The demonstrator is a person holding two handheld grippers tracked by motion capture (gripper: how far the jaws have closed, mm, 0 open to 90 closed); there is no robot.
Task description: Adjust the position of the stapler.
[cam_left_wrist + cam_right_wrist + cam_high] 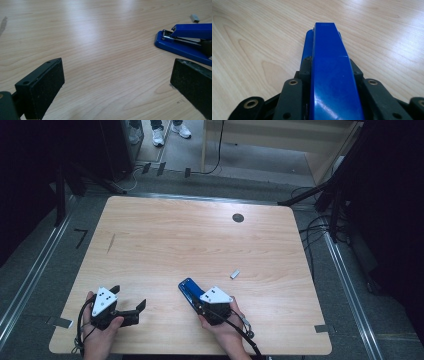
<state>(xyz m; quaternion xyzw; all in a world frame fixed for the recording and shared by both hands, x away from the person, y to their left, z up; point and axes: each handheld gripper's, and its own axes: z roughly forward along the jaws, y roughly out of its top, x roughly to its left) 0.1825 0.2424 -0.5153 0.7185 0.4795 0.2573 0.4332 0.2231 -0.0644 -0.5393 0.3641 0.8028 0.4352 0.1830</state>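
In the high view, the right gripper (196, 296) clamps a blue stapler (188, 289) near the table's (165, 235) near edge, its nose pointing toward eleven o'clock. A small strip of staples (234, 274) lies apart at two o'clock from it. The left gripper (129, 300) sits well to nine o'clock, jaws spread and empty.

The left gripper view shows its pads wide apart over bare wood, the stapler (183, 41) at two o'clock with its top raised a little.

The right gripper view shows both jaws pressing the stapler's (329, 62) sides. The grasp looks done; the staples remain untouched.
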